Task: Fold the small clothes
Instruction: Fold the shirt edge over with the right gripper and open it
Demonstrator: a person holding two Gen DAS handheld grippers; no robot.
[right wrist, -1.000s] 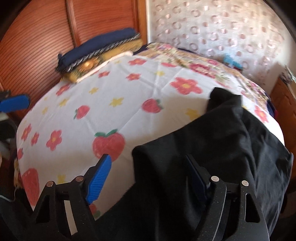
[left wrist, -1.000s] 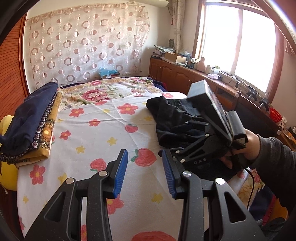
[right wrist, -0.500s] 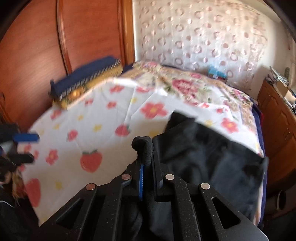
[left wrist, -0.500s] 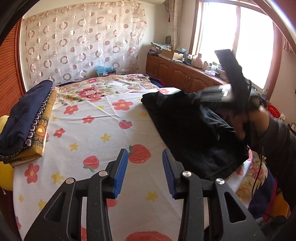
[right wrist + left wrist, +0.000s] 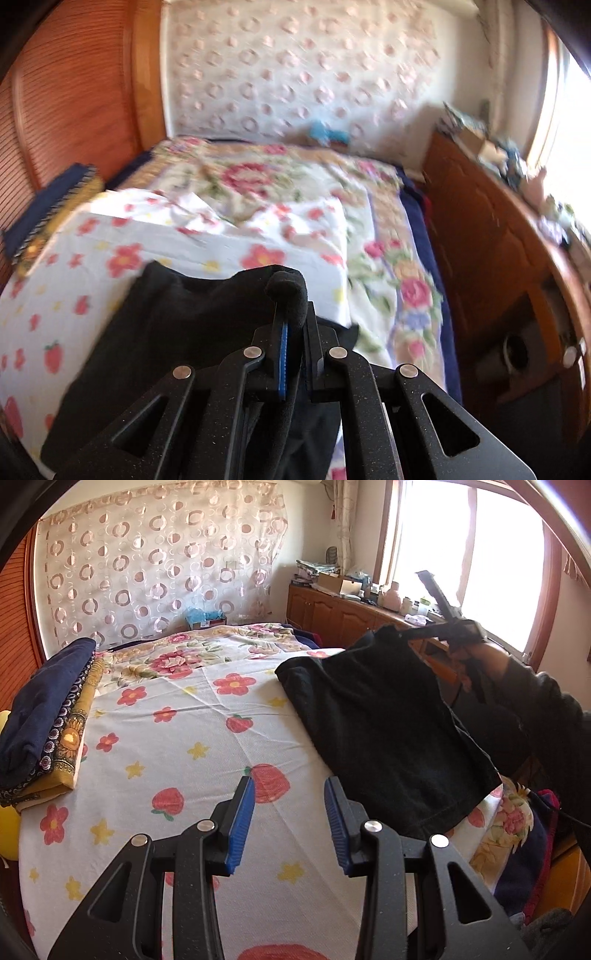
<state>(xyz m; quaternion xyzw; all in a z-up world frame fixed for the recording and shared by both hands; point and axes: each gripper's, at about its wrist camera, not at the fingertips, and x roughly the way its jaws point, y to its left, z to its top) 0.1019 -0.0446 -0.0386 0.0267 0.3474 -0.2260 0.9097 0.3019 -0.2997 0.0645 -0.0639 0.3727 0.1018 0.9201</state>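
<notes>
Between the right gripper's [image 5: 295, 314] pads: black garment [image 5: 380, 716].

Left hand-held gripper [image 5: 289, 819]: matte black speckled linkage arms with triangular cut-outs, silver round rivets, ribbed blue pads [image 5: 242, 825]. Right hand-held gripper [image 5: 293, 332]: same black frame, silver rivets, blue pad edge showing. Person's right arm: dark grey knit sleeve [image 5: 546, 709], thin black cable beneath.

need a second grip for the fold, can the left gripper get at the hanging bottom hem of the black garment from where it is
Probably yes. The left gripper is open and empty, and the black garment, pinched and lifted by the right gripper, hangs with its hem just to the right, with only bare bedsheet between.
</notes>
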